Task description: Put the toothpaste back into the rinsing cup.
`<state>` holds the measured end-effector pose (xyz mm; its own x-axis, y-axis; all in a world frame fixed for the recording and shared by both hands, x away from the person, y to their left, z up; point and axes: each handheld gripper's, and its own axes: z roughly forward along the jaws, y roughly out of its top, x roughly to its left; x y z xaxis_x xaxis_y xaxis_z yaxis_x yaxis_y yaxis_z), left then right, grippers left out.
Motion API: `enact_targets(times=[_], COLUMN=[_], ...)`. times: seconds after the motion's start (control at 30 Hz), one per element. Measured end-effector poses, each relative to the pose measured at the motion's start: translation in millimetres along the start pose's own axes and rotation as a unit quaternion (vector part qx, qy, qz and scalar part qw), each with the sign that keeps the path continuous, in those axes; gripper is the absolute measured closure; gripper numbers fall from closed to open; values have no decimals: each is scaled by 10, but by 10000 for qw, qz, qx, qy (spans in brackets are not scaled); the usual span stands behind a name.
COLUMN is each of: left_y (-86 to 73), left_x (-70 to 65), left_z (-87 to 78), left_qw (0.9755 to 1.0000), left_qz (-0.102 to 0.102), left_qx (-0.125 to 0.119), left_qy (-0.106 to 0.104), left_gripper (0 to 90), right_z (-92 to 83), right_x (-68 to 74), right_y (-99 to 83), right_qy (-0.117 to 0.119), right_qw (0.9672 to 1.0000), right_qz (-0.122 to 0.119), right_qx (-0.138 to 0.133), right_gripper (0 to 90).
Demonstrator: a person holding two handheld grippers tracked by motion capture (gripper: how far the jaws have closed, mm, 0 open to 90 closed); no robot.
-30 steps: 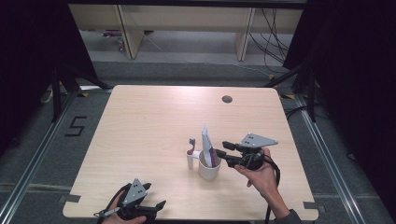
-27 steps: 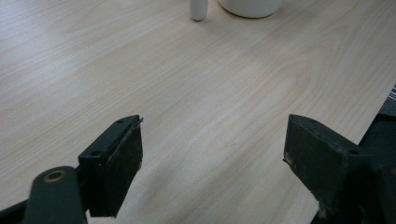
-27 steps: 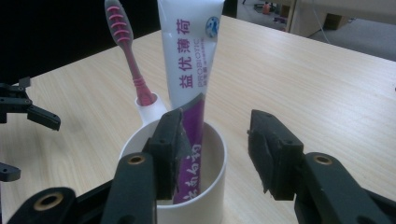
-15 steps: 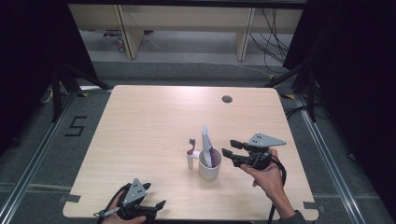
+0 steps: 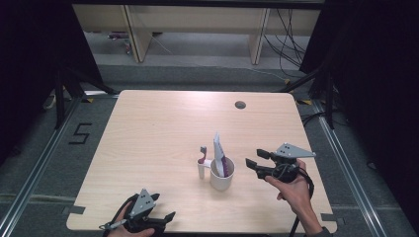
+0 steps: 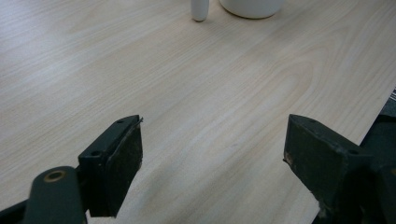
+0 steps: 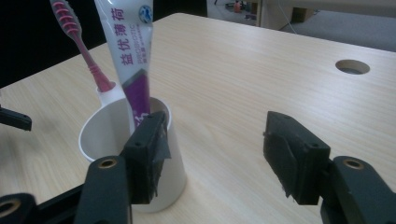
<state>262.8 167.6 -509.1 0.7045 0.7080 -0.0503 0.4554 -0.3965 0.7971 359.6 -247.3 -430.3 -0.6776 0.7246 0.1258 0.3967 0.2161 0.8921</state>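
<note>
A white cup stands on the front half of the wooden table. A white and purple toothpaste tube stands upright in it, and a pink toothbrush stands in the cup's side holder. My right gripper hovers just right of the cup, apart from it. Its jaws have just been opening and hold nothing. In the right gripper view the cup, tube and brush lie behind the left jaw of that gripper. My left gripper rests open and empty at the front left edge.
A round cable hole sits near the table's far right edge. In the left gripper view the cup's base and the holder's foot are far ahead of the open left gripper, and the table edge runs close on the right.
The right gripper has drawn back to the right, away from the cup, and its jaws stand wider. The cup, tube, brush and left gripper have not moved.
</note>
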Motion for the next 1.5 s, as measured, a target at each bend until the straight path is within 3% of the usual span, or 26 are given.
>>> enact_targets(times=[0.2, 0.27, 0.33, 0.47, 0.5, 0.53, 0.57, 0.6, 0.67, 0.7, 0.73, 0.77, 0.8, 0.93, 1.03, 1.1, 1.13, 1.17, 1.23, 1.27, 1.3, 1.33, 1.4, 1.43, 1.47, 1.5], left_y=[-3, -2, -3, 5, 8, 10, 8, 10, 7, 7, 7, 9, 9, 12, 11, 9, 9, 10, 13, 13, 15, 14, 10, 10, 9, 9], left_x=[3, 2, 0, 3, 2, -3, -7, 3, 1, 0, -16, -4, 3, -6, 2, 5, 3, 3, -1, 2, 17, 11, 1, 0, 0, -1], left_z=[0, 1, 1, -6, -5, 0, 13, 2, -3, -2, 7, 1, 4, 6, -3, -5, -6, -6, -6, -3, -10, -9, -3, -2, -1, 0], left_qw=[10000, 10000, 10000, 10000, 10000, 10000, 9999, 10000, 10000, 10000, 9999, 10000, 10000, 10000, 10000, 10000, 10000, 10000, 10000, 10000, 10000, 10000, 9999, 9999, 9999, 9999], left_qz=[2, 0, -5, 11, 17, 9, -16, 66, 38, 23, -75, 10, 61, -14, 33, 27, 2, -6, -34, -32, 56, 8, -83, -86, -88, -83], left_qx=[-36, -33, -30, -8, -12, -46, -114, -12, 7, -8, -99, -36, -17, -52, -8, 2, -4, -14, -42, -56, 20, -4, -64, -65, -66, -64], left_qy=[2, -3, -6, 10, 5, 3, 1, 20, 21, 20, -2, 23, 30, 8, -7, -8, 0, 11, 1, -14, 28, 31, 1, 15, 12, 16], left_gripper=[191, 191, 191, 191, 191, 191, 191, 191, 191, 191, 191, 191, 191, 191, 191, 191, 191, 191, 191, 191, 191, 191, 191, 191, 191, 191], right_z=[-96, -116, -143, -168, -180, -169, -181, -195, -208, -192, -203, -208, -203, -214, -217, -219, -210, -211, -212, -219, -222, -226, -228, -235, -241, -239], right_x=[-40, -66, -60, -84, -62, -85, -66, -85, -73, -93, -71, -88, -82, -68, -82, -60, -76, -58, -73, -52, -72, -43, -66, -39, -32, -54], right_y=[-59, -81, -107, -142, -151, -162, -173, -175, -194, -208, -216, -225, -239, -281, -316, -346, -360, -377, -402, -412, -422, -435, -463, -479, -494, -513], right_qy=[-65, -113, -97, -115, -93, -127, -102, -137, -146, -150, -114, -125, -109, -112, -133, -166, -100, -85, -82, -56, -62, -54, -125, -73, -74, -48], right_qw=[9998, 9999, 9997, 9998, 9993, 9997, 9994, 9997, 9994, 9997, 9994, 9997, 9996, 9992, 9994, 9985, 9991, 9985, 9989, 9981, 9989, 9978, 9989, 9980, 9979, 9988], right_qz=[163, 74, 216, 171, 341, 205, 328, 207, 299, 171, 323, 203, 251, 382, 318, 478, 391, 511, 434, 589, 445, 637, 440, 612, 618, 461], right_qx=[18, -22, 30, 21, 73, 11, 22, 86, 127, 10, 60, 65, 55, 94, 102, 211, 148, 166, 134, 167, 137, 147, 131, 147, 188, 176], right_gripper=[377, 372, 368, 366, 365, 364, 363, 363, 361, 360, 359, 355, 351, 343, 336, 331, 326, 323, 318, 315, 313, 310, 305, 301, 295, 293])
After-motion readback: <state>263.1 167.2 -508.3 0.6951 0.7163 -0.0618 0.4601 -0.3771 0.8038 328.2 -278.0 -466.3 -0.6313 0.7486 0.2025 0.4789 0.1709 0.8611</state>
